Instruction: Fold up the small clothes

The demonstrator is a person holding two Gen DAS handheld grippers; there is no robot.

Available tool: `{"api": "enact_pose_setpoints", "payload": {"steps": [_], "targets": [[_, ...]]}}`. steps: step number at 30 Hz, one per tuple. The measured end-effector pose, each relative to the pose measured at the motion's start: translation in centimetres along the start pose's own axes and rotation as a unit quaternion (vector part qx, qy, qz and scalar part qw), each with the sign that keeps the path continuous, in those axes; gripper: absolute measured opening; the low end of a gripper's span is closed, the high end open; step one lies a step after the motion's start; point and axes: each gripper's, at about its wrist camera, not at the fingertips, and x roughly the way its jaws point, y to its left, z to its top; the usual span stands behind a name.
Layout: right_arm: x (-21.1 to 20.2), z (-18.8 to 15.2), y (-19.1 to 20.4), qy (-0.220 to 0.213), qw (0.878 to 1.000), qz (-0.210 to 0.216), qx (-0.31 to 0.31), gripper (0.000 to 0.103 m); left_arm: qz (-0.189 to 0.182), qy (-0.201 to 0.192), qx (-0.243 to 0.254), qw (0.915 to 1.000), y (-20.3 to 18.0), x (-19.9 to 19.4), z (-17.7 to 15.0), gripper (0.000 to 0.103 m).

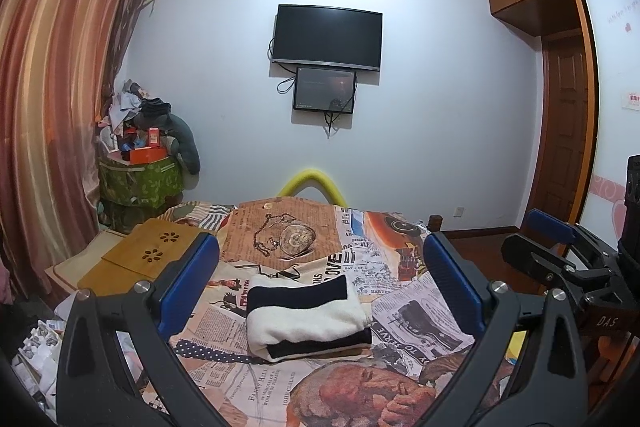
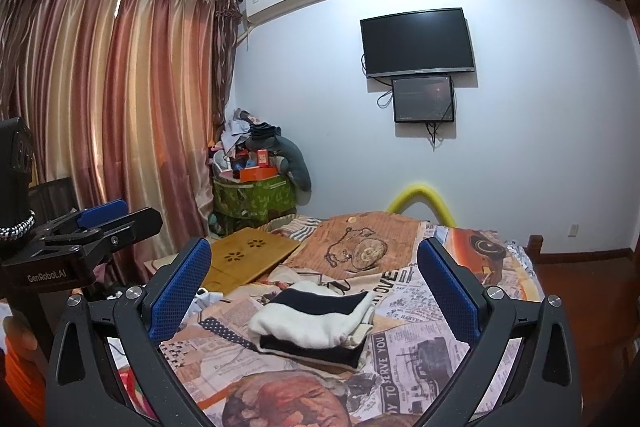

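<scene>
A small white and navy striped garment (image 1: 306, 319) lies folded in a neat stack on the newspaper-print bedspread (image 1: 420, 311). It also shows in the right wrist view (image 2: 320, 323). My left gripper (image 1: 320, 275) is open and empty, held above the bed just in front of the stack. My right gripper (image 2: 314, 279) is open and empty, likewise above and in front of the stack. The right gripper also shows at the right edge of the left wrist view (image 1: 552, 243), and the left gripper at the left edge of the right wrist view (image 2: 108, 219). Neither touches the garment.
A bamboo lap tray (image 1: 144, 259) lies at the bed's left side. A cluttered green box (image 1: 140, 183) stands in the corner by the curtains (image 1: 52, 107). A TV (image 1: 328, 37) hangs on the far wall. A wardrobe and wooden door (image 1: 568, 131) are at the right.
</scene>
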Motion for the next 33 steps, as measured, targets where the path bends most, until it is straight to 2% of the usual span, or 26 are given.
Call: {"api": "enact_pose_setpoints", "payload": {"steps": [17,24,33], "targets": [[-0.14,0.09,0.06,-0.001,1.000,0.001,0.005,0.102,-0.007,0.001,-0.002,1.0000,0.06,-0.01,-0.12,0.103],[-0.08,0.07,0.13,0.000,1.000,0.001,0.005,0.102,-0.025,0.011,-0.002,0.9996,0.10,0.21,-0.09,0.103],[-0.08,-0.05,0.20,0.001,1.000,0.001,0.008,0.102,-0.020,0.013,-0.004,0.9997,0.20,0.46,-0.08,0.103]]}}
